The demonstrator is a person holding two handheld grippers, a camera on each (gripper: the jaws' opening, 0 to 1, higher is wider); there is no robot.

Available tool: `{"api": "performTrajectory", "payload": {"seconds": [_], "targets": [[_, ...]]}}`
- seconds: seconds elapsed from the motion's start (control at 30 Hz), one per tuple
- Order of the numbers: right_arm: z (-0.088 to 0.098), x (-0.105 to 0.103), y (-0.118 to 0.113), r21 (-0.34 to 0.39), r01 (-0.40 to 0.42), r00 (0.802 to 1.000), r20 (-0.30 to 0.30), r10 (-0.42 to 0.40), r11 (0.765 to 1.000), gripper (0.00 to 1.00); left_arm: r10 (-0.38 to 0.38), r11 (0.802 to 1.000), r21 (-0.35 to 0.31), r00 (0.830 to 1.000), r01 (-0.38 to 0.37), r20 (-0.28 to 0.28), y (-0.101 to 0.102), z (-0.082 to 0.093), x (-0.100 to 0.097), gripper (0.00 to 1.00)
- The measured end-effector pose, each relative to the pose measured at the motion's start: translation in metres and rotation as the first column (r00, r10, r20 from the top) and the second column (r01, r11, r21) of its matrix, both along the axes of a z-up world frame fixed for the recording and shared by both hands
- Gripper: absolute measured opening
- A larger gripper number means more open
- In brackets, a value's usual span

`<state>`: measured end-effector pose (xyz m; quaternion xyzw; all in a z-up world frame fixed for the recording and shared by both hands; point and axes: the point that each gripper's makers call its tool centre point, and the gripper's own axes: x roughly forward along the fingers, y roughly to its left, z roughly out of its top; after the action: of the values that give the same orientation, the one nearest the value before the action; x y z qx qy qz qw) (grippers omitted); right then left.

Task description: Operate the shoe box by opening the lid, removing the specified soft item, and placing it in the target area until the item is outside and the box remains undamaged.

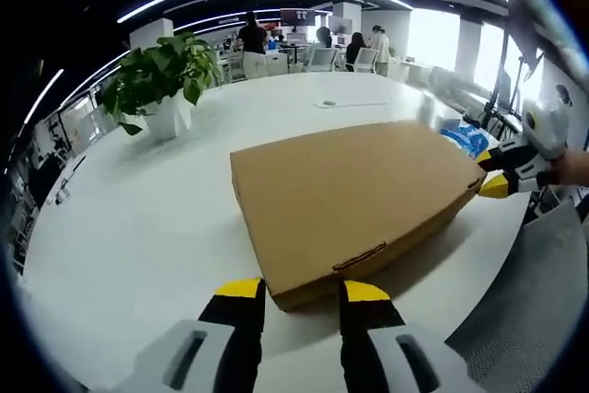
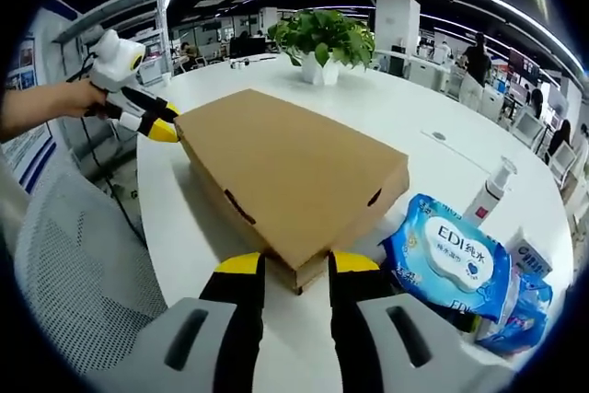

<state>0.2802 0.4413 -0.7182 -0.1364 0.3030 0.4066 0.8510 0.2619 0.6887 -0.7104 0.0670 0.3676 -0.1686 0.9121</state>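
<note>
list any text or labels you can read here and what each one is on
"EDI" followed by two Chinese characters, apparently "纯水": on the white label of the blue wipes pack.
White packet beside it: print too small to read.
Pump bottle: print too small to read.
Cardboard box: no print visible.
Wall signs in the background: blurred.

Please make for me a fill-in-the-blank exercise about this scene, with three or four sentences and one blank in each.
1. The flat brown cardboard shoe box lies on the round white table with its lid ____.
2. The green leafy plant stands in a ____ pot.
3. In the right gripper view, the blue packs of wet wipes lie to the ____ of the box.
4. The yellow-tipped left gripper and right gripper each have their jaws ____ around a corner of the box.

Missing words: closed; white; right; open
</note>
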Motion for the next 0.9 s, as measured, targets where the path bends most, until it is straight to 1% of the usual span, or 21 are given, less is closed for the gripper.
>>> {"api": "performTrajectory", "payload": {"seconds": [0.53,0.9], "targets": [[0.0,0.03,0.0,0.0,0.004,1.0,0.001,-0.004,1.0,0.25,-0.009,1.0,0.004,1.0,0.009,-0.005,0.0,0.0,0.031,0.32],[-0.001,0.055,-0.003,-0.005,0.011,1.0,0.008,-0.011,1.0,0.25,-0.014,1.0,0.003,1.0,0.014,-0.006,-0.002,0.0,0.058,0.32]]}}
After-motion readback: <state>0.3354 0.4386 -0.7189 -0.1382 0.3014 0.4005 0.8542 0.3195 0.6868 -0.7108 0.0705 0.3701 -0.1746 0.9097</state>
